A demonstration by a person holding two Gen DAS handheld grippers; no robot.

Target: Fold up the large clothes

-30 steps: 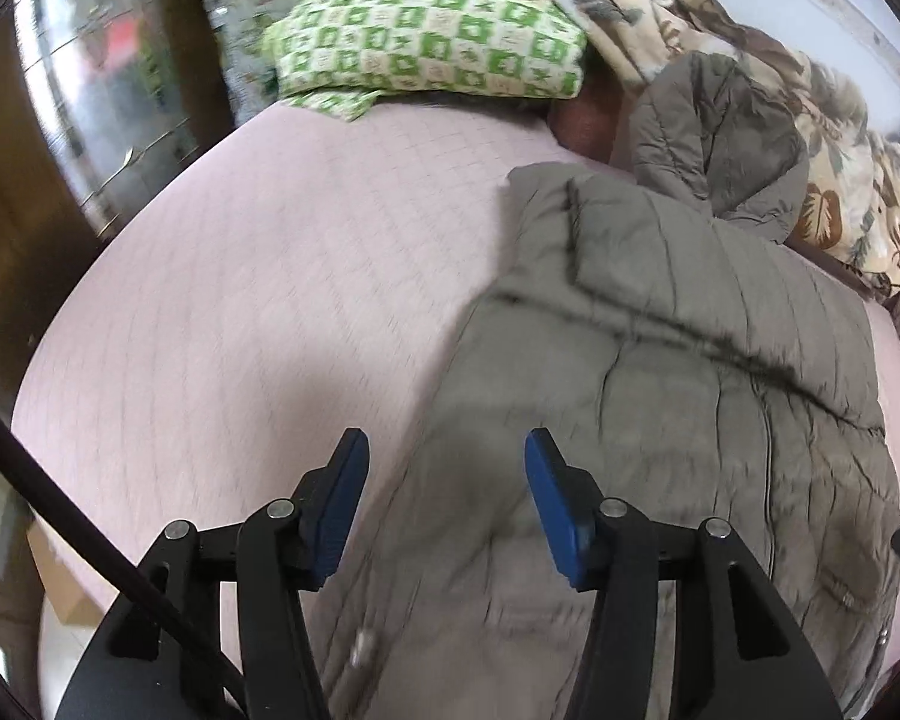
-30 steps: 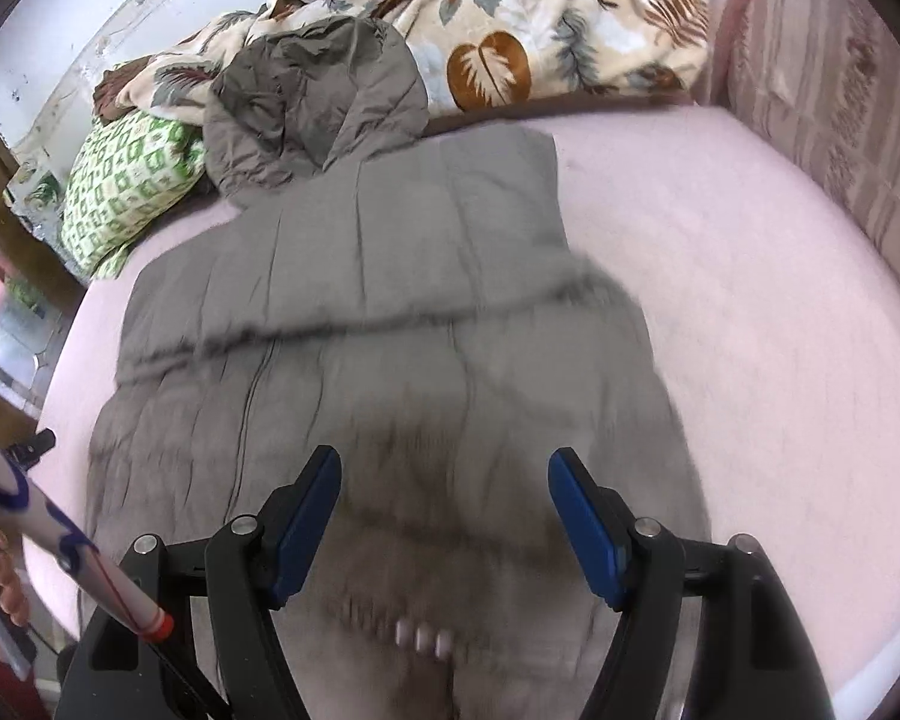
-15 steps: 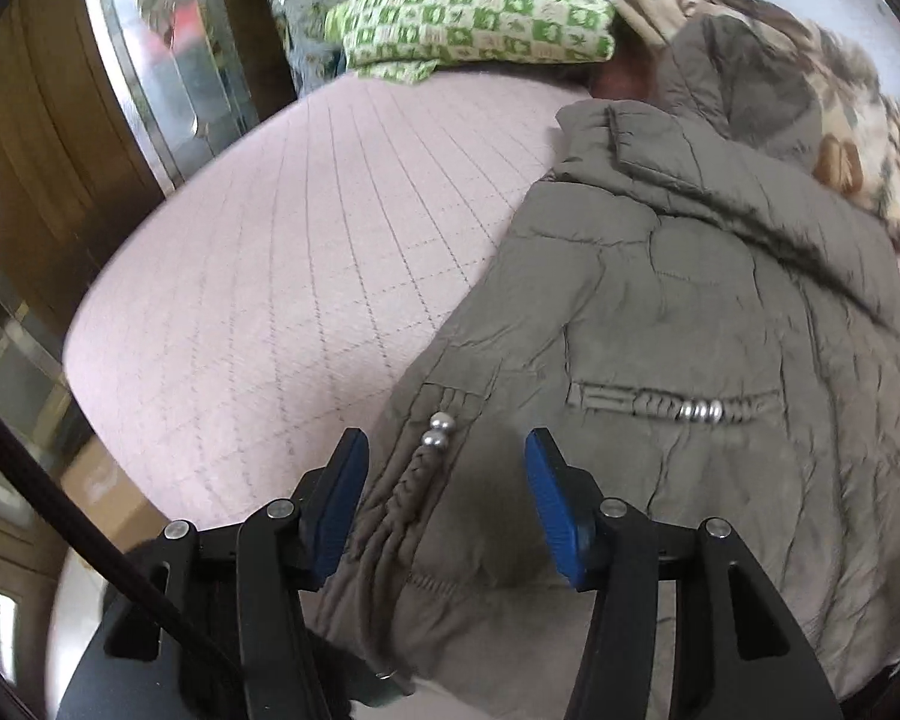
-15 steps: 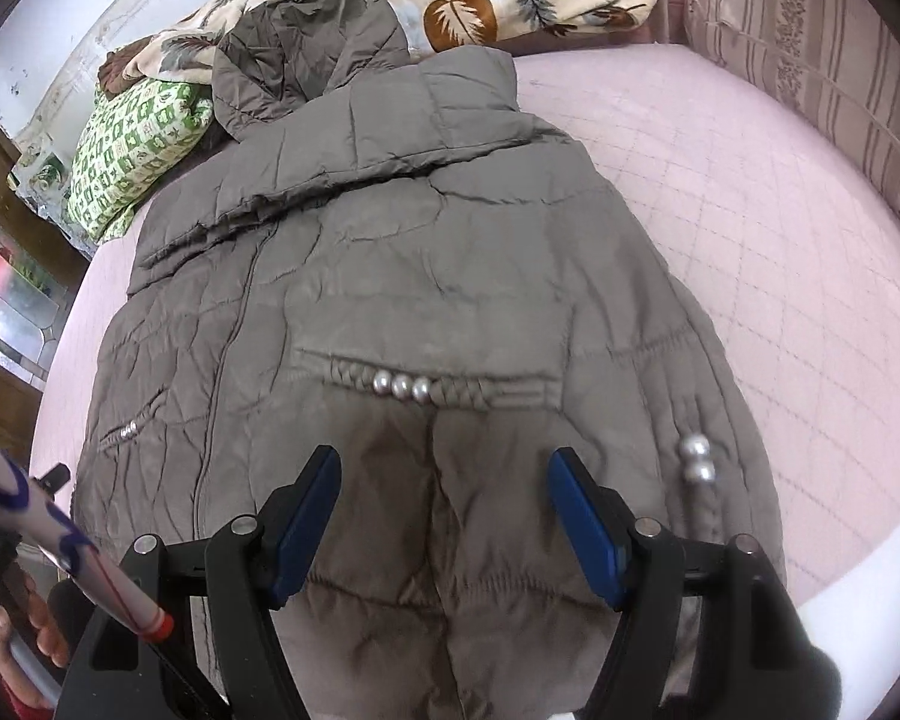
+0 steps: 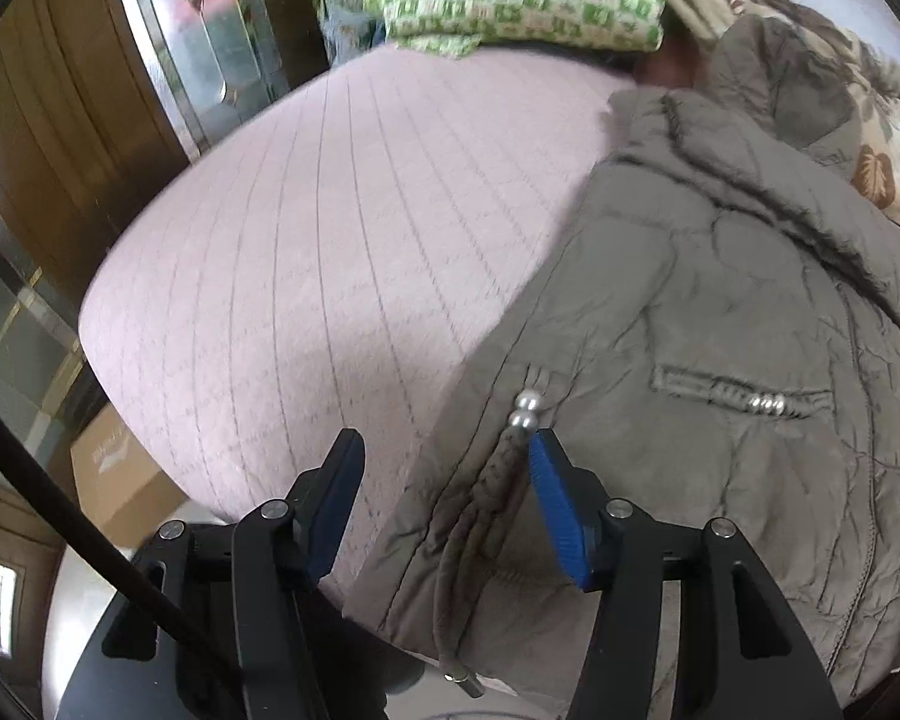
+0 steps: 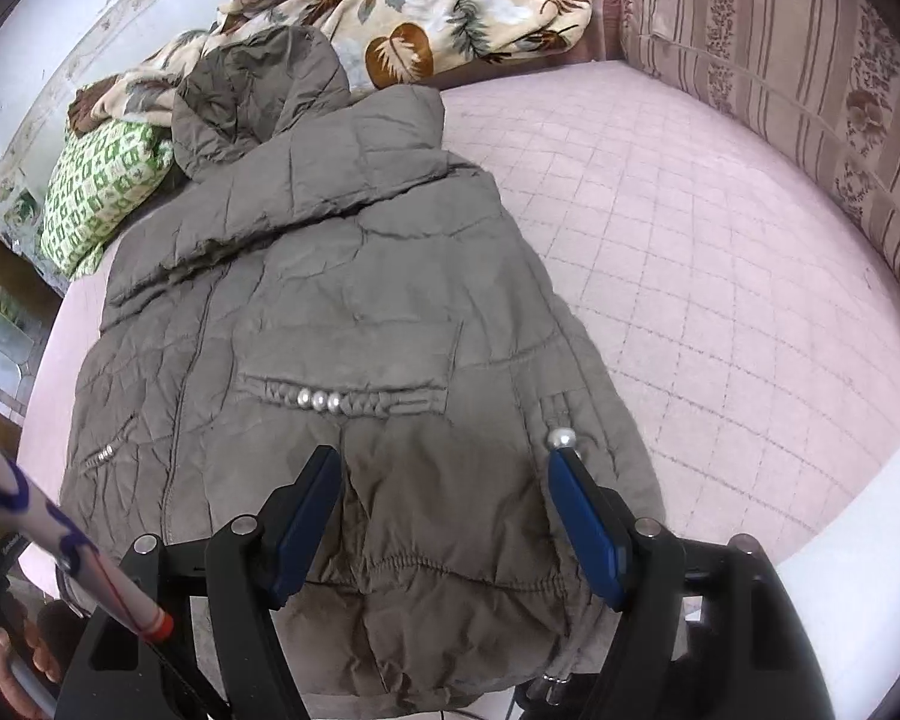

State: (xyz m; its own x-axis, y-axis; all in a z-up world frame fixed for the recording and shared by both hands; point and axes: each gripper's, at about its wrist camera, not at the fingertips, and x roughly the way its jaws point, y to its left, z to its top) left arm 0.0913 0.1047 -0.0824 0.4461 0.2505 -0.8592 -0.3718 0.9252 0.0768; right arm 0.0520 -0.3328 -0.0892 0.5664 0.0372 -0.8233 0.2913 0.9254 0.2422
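A grey-brown padded jacket [image 5: 720, 330] lies flat on the pink quilted bed [image 5: 300, 240], hood [image 6: 252, 96] at the far end and hem toward me. My left gripper [image 5: 444, 444] hovers over the jacket's near left corner by a pearl-tipped cord [image 5: 525, 408]. Its jaws are opening, the hem edge lies beneath the gap, and the pads press on nothing. My right gripper [image 6: 444, 459] stands open above the hem of the jacket [image 6: 342, 300], its right fingertip beside another pearl bead [image 6: 561, 438].
A green checked pillow [image 6: 102, 192] and a leaf-print blanket [image 6: 438, 6] sit at the far end of the bed [image 6: 720, 270]. A striped cushioned side [image 6: 780, 60] bounds the right. A wooden glazed door [image 5: 60, 90] and a cardboard box [image 5: 114, 474] stand left.
Both grippers have drawn back toward the near edge of the bed, bringing the jacket's hem under them. The left one has also shifted to the jacket's left corner.
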